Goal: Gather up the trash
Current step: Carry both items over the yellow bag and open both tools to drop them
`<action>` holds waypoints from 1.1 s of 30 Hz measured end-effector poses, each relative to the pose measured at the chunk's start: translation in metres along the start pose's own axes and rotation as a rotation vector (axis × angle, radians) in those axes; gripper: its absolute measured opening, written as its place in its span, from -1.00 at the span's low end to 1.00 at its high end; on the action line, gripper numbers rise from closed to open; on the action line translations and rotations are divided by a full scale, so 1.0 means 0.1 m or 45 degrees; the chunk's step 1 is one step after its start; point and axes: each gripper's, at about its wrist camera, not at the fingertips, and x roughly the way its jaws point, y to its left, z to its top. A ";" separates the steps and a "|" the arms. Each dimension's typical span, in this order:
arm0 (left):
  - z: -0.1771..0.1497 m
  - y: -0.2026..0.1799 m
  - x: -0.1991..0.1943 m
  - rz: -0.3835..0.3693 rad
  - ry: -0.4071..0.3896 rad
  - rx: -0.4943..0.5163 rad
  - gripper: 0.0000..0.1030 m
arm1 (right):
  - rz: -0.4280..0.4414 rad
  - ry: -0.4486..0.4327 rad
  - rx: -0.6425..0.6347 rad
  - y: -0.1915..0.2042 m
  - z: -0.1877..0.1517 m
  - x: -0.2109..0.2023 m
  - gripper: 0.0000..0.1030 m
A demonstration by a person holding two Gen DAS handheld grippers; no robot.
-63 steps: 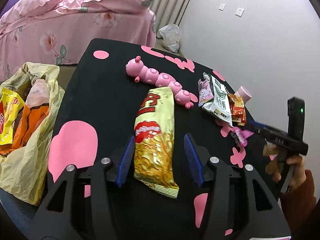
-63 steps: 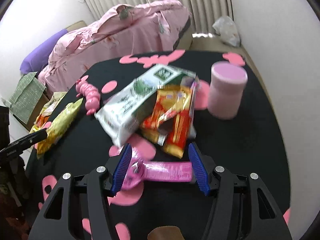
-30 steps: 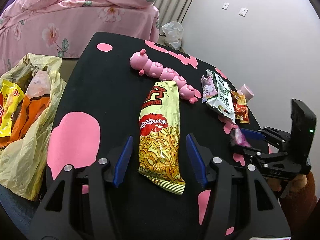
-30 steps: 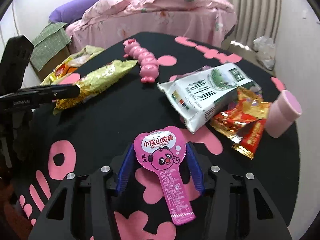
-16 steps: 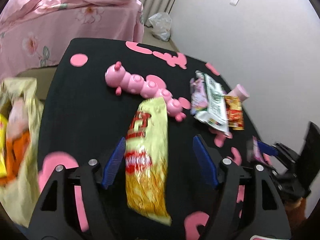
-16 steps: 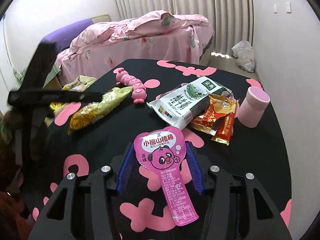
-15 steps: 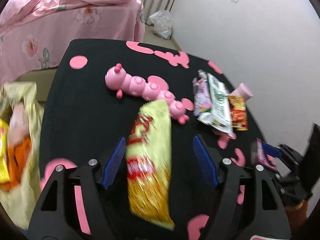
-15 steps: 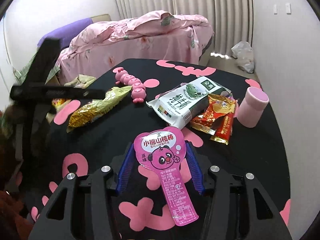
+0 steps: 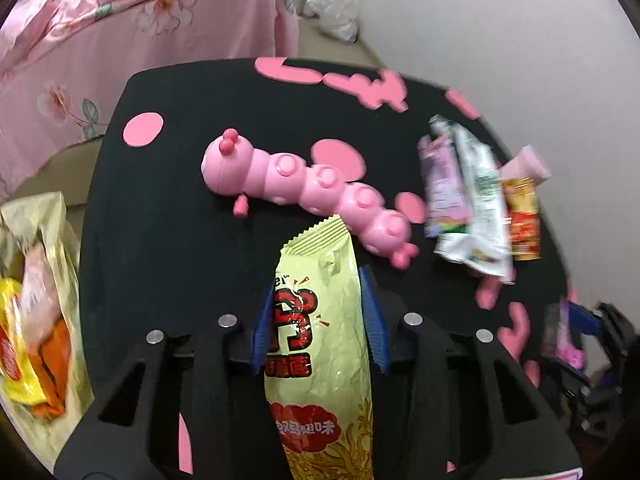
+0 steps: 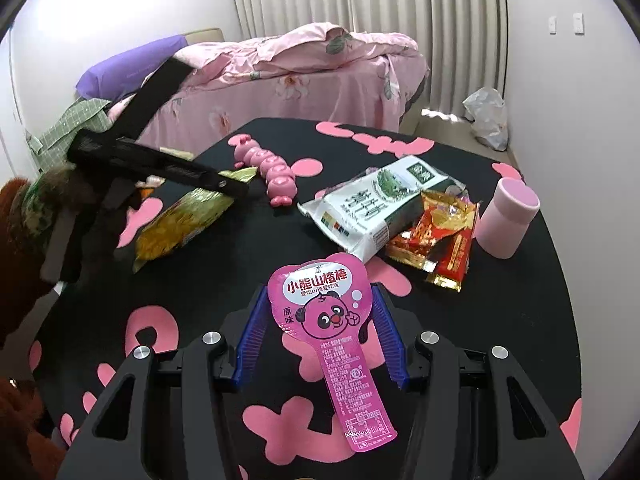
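Crinkly yellow-green snack bag (image 9: 320, 344), serrated top edge

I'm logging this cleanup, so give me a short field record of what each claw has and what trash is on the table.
left claw: closing on the yellow-green foil snack bag, pads at its sides
right claw: shut on the pink bear-print lollipop-shaped wrapper
trash on table: white and green milk pouch, red and gold foil wrappers
other items on table: pink plastic caterpillar toy, pink cylindrical cup
table: black top with pink shapes
trash bag: yellowish plastic bag, off the table's left edge, wrappers inside
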 end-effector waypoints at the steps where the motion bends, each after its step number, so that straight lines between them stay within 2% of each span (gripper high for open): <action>1: -0.04 -0.01 -0.09 -0.012 -0.035 -0.001 -0.29 | 0.000 -0.011 0.007 0.00 0.02 -0.02 -0.06; 7: -0.34 0.01 -0.84 -0.019 -0.340 -0.024 -0.30 | 0.022 -0.045 0.047 0.02 0.16 -0.07 -0.06; 10: -0.46 0.05 -1.12 0.035 -0.473 -0.018 -0.30 | 0.017 -0.069 0.033 0.11 0.27 -0.09 -0.06; 12: -0.50 0.08 -1.25 0.076 -0.524 -0.010 -0.30 | 0.014 -0.086 0.019 0.18 0.34 -0.11 -0.06; 21: -0.68 0.52 -1.60 0.181 -0.665 -0.112 -0.30 | 0.037 -0.150 -0.114 0.69 0.73 -0.13 -0.06; 27: -0.80 0.97 -1.83 0.307 -0.756 -0.212 -0.30 | 0.090 -0.173 -0.188 1.08 1.07 -0.01 -0.06; 33: -0.93 1.39 -1.94 0.334 -0.811 -0.296 -0.30 | 0.163 -0.185 -0.272 1.54 1.39 0.19 -0.06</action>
